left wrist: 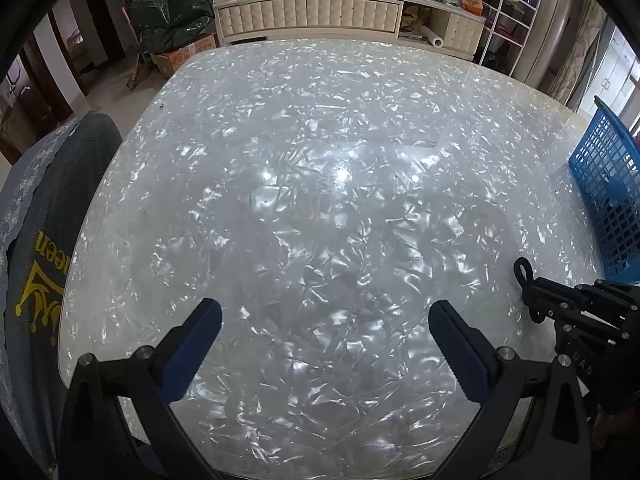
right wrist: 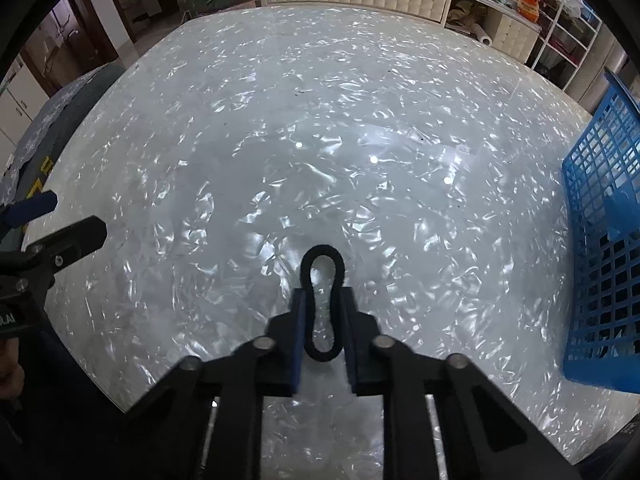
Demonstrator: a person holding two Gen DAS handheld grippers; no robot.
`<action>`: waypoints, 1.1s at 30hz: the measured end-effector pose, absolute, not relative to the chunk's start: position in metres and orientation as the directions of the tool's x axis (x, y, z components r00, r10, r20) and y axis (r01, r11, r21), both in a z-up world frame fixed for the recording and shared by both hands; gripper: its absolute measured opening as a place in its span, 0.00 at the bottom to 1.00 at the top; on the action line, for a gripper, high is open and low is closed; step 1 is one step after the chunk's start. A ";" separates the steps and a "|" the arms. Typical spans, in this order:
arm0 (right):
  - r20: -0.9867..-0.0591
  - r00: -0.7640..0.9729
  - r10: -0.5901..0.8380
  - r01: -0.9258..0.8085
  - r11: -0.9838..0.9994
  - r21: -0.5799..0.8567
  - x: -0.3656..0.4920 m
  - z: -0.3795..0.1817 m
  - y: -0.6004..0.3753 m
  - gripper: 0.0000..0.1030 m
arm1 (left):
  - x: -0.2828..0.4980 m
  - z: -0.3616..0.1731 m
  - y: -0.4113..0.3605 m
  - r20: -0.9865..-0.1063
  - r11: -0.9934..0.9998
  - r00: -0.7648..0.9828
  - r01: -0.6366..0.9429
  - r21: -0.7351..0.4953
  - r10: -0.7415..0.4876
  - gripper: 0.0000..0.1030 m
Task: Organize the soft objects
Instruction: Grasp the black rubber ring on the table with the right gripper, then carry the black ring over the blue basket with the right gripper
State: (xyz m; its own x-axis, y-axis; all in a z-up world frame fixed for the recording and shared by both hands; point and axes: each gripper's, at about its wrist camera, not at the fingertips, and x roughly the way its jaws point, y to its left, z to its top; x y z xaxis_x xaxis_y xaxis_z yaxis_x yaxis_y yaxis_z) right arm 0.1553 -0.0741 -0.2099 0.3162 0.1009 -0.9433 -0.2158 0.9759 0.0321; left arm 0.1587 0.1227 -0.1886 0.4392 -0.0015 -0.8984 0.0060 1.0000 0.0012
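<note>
With our right tongs [right wrist: 323, 312] pinching the black hair tie [right wrist: 322, 304] just off the bench [right wrist: 280, 120] and the left tongs [left wrist: 324, 344] spread empty, we should lift it straight, then swing right to the blue basket [right wrist: 604, 240].

The worktop [left wrist: 320, 128] lies bare across its middle and far stretch, so a claw could pass freely there. At the right edge a blue lattice basket [right wrist: 600, 240] stands tilted, its wall blocking passage on that side. At the left edge a dark cloth with yellow print [left wrist: 48, 240] drapes over a chair back just beside the worktop. Beyond the far edge a cream cabinet [left wrist: 312, 16], loaded with clutter, closes off the room.
</note>
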 end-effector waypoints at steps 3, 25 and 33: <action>-0.942 0.312 0.123 -0.206 0.977 0.059 0.156 -0.210 -0.079 0.07 | 0.159 -0.189 0.122 -0.898 1.000 0.440 0.008 0.007 0.003 1.00; -0.888 0.432 0.154 -0.163 0.982 0.091 0.131 -0.130 -0.131 0.07 | 0.156 -0.123 0.032 -0.853 0.987 0.517 0.160 0.010 -0.075 1.00; -0.848 0.512 0.137 -0.097 0.990 0.102 0.121 -0.092 -0.178 0.07 | 0.157 -0.081 -0.026 -0.815 0.971 0.570 0.236 0.044 -0.102 1.00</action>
